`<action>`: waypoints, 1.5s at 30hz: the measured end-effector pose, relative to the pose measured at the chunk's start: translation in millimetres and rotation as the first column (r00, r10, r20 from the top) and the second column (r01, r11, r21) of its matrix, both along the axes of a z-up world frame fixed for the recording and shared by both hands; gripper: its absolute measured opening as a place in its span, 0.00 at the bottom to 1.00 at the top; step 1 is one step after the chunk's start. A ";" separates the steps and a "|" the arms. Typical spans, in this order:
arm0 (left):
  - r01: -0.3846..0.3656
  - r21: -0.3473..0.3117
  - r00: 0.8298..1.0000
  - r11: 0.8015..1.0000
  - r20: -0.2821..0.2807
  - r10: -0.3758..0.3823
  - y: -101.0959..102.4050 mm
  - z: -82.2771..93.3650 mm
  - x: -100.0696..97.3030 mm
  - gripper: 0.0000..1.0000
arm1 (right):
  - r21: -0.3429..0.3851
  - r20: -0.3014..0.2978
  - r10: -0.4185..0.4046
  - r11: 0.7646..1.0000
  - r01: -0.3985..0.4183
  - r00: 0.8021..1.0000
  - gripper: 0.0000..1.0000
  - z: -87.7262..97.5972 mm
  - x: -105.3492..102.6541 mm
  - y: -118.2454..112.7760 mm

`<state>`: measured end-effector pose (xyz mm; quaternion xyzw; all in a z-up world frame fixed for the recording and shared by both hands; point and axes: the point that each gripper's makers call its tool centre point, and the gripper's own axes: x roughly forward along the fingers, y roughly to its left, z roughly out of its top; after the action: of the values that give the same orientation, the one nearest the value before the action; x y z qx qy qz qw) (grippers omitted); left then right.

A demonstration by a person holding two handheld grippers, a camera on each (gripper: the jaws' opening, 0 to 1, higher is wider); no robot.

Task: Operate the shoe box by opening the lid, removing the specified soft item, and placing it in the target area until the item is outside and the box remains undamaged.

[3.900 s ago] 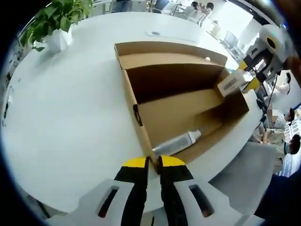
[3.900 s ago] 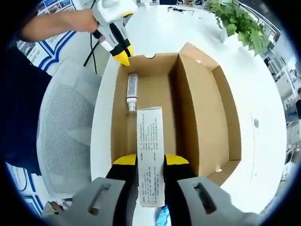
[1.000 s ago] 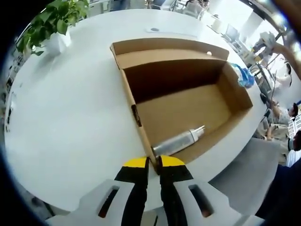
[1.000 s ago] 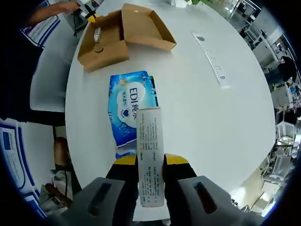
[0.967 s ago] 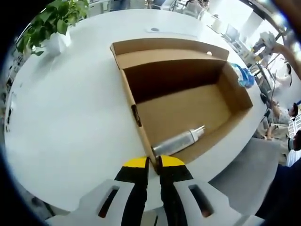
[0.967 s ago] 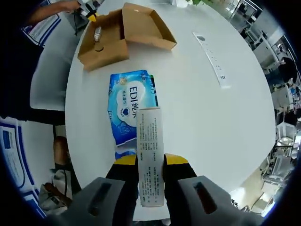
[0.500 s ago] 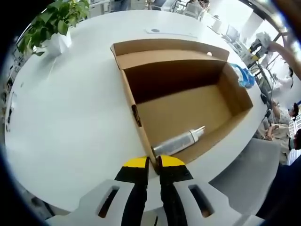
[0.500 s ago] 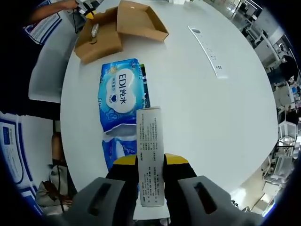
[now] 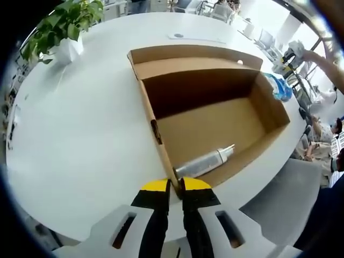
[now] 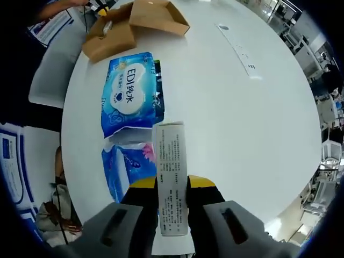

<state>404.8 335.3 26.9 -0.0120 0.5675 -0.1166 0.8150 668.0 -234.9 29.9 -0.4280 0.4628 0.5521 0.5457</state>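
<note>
Two pairs of tongs are at work over a round white table (image 9: 80,123). The left tongs (image 9: 174,188) are closed tight on the near corner of the shoe box (image 9: 215,115), pinching the cardboard wall where the side meets the front, which looks like bracing. The box lies open, its lid (image 9: 193,54) folded flat back on the far side. Inside, a silver spray bottle (image 9: 204,161) lies on its side against the near wall; the rest of the floor is bare cardboard. A potted plant (image 9: 62,27) stands well apart on the far left.

The right tongs (image 10: 172,185) are clamped on a slim white carton printed with small text (image 10: 171,177), held upright between the jaws above the table, well away from the box, which sits small at the top of the right gripper view. Just beyond the carton lie two soft blue wet-wipe packs: one labelled EDI (image 10: 129,91) and a second (image 10: 126,164) nearer the tongs, partly hidden behind the carton. A white power strip (image 10: 239,51) lies farther right.

By my reading the lid is open and the soft packs are already out, with the box looking unharmed. What seems left is setting the carton down beside the packs and releasing it; whether the bottle should also come out I cannot tell.
</note>
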 end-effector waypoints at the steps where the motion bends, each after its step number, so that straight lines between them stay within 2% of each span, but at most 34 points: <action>1: 0.001 0.000 1.000 1.000 0.001 -0.001 -0.3 0.0 -0.2 0.05 | 0.001 -0.003 0.004 1.000 -0.004 1.000 0.17 -1.9 -0.3 -0.4; 17: -0.008 0.017 1.000 1.000 0.008 0.008 -0.3 -0.3 -1.2 0.05 | 0.013 -0.033 0.033 0.999 -0.033 0.999 0.17 -28.7 2.4 -5.8; 31: -0.006 0.034 1.000 0.999 0.002 0.006 -8.7 3.9 -6.5 0.04 | 0.010 -0.054 0.017 1.000 -0.017 0.998 0.18 -41.8 -3.2 -12.3; 41: 0.000 0.047 1.000 0.999 -0.001 0.000 -10.1 5.0 -7.6 0.04 | 0.006 -0.048 0.007 1.000 -0.007 0.999 0.19 -41.6 0.5 -14.4; 45: 0.000 0.048 1.000 0.999 0.000 0.000 -9.7 4.9 -7.5 0.04 | 0.017 -0.042 -0.019 1.000 0.020 0.999 0.27 -39.0 2.1 -15.6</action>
<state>397.3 325.7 31.8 0.0075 0.5703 -0.1028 0.8149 670.1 -250.5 -9.1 -0.4072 0.4735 0.5596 0.5448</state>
